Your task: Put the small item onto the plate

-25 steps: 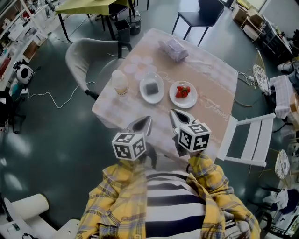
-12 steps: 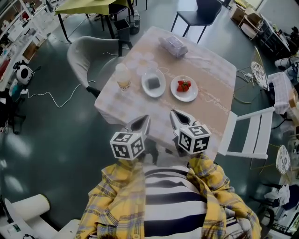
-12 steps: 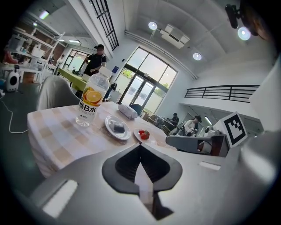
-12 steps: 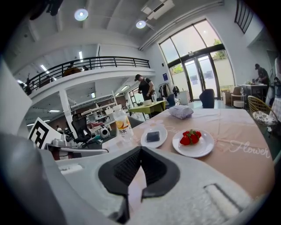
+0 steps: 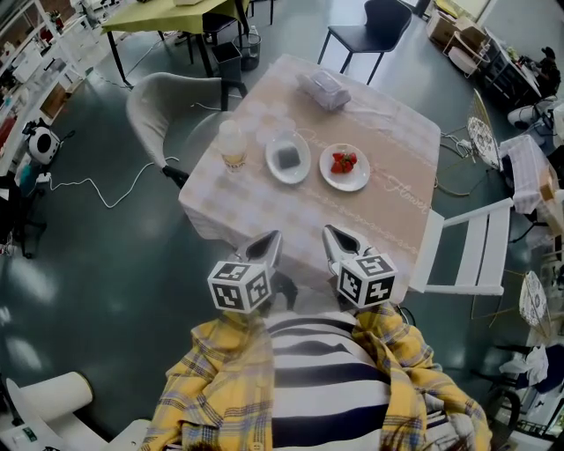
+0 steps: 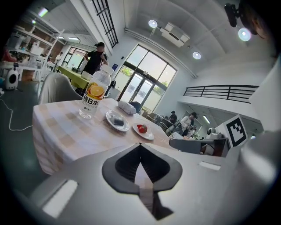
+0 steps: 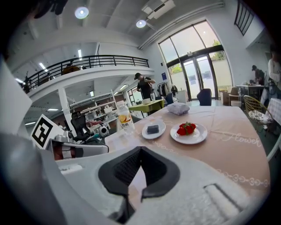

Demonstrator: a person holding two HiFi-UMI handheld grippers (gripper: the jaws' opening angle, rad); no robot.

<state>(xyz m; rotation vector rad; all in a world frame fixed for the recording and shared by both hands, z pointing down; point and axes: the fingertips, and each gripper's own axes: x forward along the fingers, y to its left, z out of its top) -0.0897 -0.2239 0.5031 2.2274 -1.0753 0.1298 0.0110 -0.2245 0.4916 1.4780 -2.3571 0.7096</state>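
Observation:
A white plate with red strawberries sits mid-table, also in the right gripper view as the plate. Left of it a second white plate carries a small dark grey block; the block shows there too. Both grippers hover off the table's near edge, in front of my striped shirt. My left gripper is shut with nothing in it, its tips meeting at the left gripper. My right gripper is likewise shut and empty, seen as the right gripper.
A drink bottle stands left of the plates, and a wrapped tissue pack lies at the table's far side. A grey armchair is at the table's left, a white folding chair at its right, a black chair beyond.
The table and its plates have slid slightly up in the head view, and both grippers sit a little lower. Both stay shut and empty.

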